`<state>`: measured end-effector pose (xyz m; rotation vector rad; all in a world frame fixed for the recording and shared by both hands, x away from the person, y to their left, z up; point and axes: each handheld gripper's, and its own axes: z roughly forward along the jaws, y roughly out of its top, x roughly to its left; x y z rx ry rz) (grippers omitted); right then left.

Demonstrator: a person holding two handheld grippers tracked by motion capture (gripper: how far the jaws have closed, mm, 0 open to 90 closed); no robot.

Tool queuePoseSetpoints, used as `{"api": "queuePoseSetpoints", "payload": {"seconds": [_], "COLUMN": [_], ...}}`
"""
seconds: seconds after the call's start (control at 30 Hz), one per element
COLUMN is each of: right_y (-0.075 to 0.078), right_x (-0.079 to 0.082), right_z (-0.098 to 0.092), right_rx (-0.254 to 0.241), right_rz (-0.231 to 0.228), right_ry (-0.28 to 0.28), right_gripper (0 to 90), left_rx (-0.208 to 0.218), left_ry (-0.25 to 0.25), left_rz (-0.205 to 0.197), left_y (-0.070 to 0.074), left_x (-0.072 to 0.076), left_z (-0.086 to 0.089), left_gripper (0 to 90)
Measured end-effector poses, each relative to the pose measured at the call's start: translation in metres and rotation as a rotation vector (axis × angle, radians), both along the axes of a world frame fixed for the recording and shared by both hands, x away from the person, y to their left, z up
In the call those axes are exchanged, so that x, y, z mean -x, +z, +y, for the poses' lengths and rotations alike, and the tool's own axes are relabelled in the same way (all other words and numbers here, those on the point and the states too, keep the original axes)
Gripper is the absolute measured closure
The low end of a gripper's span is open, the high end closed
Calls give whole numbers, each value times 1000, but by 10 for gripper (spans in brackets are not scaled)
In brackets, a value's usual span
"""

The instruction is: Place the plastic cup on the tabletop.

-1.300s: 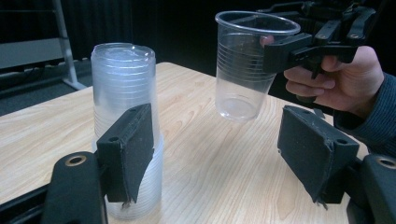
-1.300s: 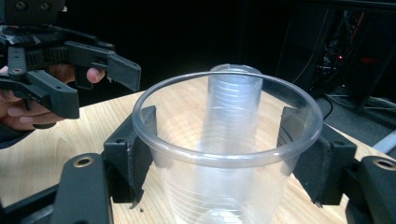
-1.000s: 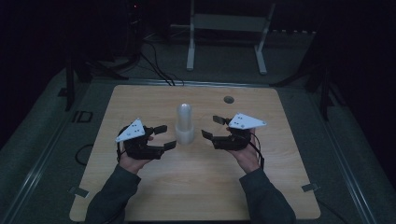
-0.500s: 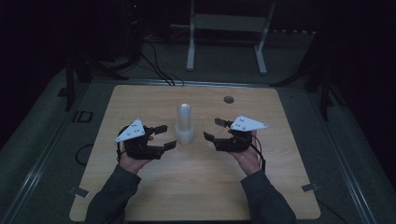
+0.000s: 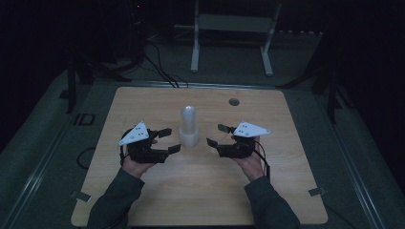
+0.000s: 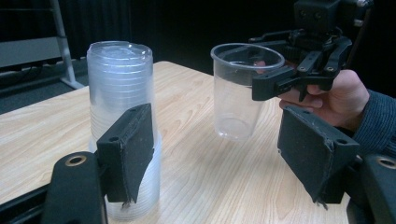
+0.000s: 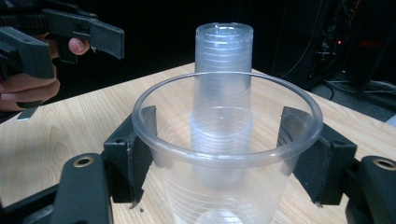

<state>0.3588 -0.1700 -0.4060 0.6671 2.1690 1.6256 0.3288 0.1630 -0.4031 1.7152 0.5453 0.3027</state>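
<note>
A tall stack of clear plastic cups (image 5: 188,129) stands upside down at the middle of the wooden table (image 5: 286,191). My right gripper (image 5: 217,135), just right of the stack, is shut on a single clear cup (image 7: 229,154) held upright by its rim. That cup (image 6: 243,93) hangs slightly above the table with the right gripper (image 6: 264,63) around it. My left gripper (image 5: 167,140) sits open to the left of the stack, with nothing between its jaws. In the left gripper view the stack (image 6: 121,93) stands behind the left jaw.
A small round hole (image 5: 233,101) marks the table's far side. Beyond the table, a metal stand (image 5: 234,28) and cables (image 5: 162,71) sit on the dark floor. Bare wood lies in front of both hands.
</note>
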Motion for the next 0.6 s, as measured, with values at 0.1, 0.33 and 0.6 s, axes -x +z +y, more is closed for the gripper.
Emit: {"api": "queuePoseSetpoints", "payload": {"seconds": [0.1,0.33,0.6], "right_y": [-3,-11,-18], "right_x": [-1,-3,-5], "right_z": [1,2,2], "right_rx": [1,-9,-14], "right_rz": [5,9,21], "right_ry": [-1,5,3], "right_gripper": [286,286,286], "left_rx": [-2,-2,-2], "left_ry": [0,-3,-3], "left_rz": [1,4,4], "left_y": [0,-1,-1], "left_x": [0,0,0], "left_z": [0,-1,-1], "left_gripper": [271,271,271]}}
